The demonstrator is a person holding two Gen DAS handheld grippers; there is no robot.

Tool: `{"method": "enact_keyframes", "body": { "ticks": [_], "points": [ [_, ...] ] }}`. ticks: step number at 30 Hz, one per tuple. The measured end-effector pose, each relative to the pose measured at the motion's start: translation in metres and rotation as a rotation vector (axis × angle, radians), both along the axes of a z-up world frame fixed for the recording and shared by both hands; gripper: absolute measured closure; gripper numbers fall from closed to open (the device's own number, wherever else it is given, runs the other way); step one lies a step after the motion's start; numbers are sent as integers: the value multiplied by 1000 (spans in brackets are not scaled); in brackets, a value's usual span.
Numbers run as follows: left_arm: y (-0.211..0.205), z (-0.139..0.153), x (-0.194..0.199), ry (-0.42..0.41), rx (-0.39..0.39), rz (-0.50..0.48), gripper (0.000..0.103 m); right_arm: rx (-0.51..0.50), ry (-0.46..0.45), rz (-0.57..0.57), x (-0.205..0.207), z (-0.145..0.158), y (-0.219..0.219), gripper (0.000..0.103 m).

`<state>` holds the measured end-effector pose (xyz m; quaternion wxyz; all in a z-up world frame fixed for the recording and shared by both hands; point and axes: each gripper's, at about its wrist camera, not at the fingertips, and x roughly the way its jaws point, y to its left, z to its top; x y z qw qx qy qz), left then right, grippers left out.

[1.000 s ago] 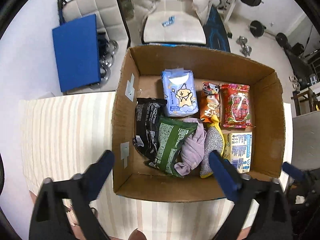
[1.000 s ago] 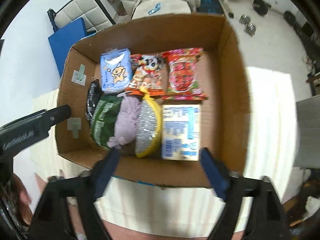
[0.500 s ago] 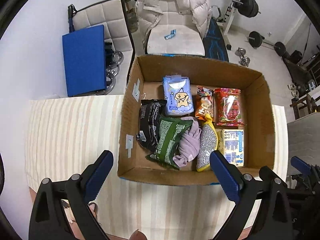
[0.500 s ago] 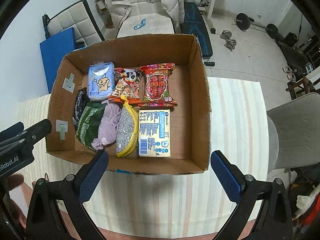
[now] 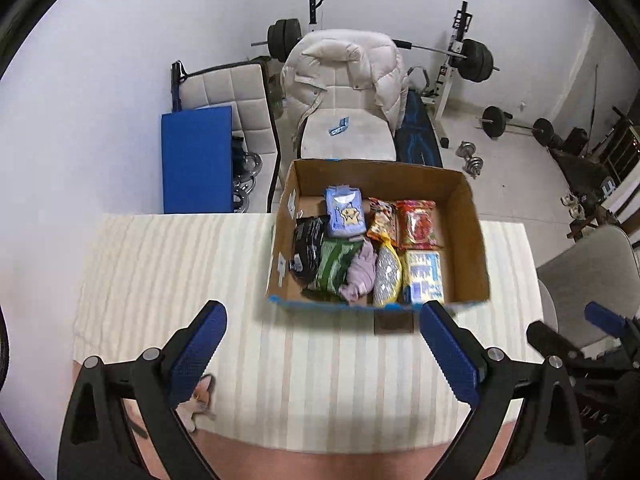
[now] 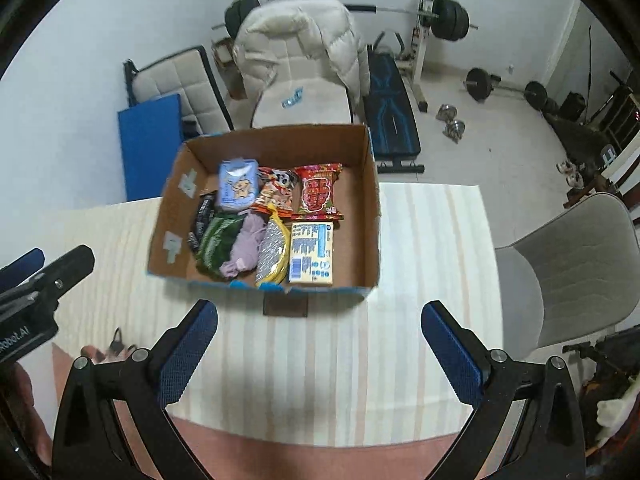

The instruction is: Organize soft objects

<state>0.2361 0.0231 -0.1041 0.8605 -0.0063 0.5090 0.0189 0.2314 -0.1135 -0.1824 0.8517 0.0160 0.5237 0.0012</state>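
From your left wrist camera, your left gripper [image 5: 320, 344] hangs above the striped tablecloth [image 5: 168, 272] with its blue-padded fingers spread wide and nothing between them. Ahead of it the cardboard box [image 5: 468, 232] sits on the table, holding a blue tissue pack [image 5: 345, 216], a black pouch [image 5: 307, 246], a green bag [image 5: 336, 266], a lilac cloth [image 5: 362, 272], a yellow-edged sponge [image 5: 387, 274], a red snack bag [image 5: 418, 224] and a yellow pack [image 5: 425, 276], all lying close together. From your right wrist camera, your right gripper [image 6: 320, 344] is likewise spread wide and empty, short of the box's near wall [image 6: 320, 290]; the lilac cloth [image 6: 246, 248] lies between the green bag [image 6: 218, 242] and the sponge [image 6: 272, 250].
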Motion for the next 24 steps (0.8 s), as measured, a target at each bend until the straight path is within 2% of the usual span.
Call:
{"method": "enact_keyframes", "body": {
  "ticks": [6, 13, 19, 24],
  "points": [
    [-5, 22, -58, -21, 3, -26, 4, 7, -54, 5, -61, 36, -1, 0],
    [-12, 44, -106, -23, -47, -37, 4, 12, -118, 22, -115, 72, 3, 0],
    [-22, 66, -130, -68, -27, -56, 4, -9, -150, 31, -147, 95, 8, 0],
    [-20, 85, -144, -94, -51, -54, 4, -23, -163, 43, -167, 110, 10, 0]
  ]
}}
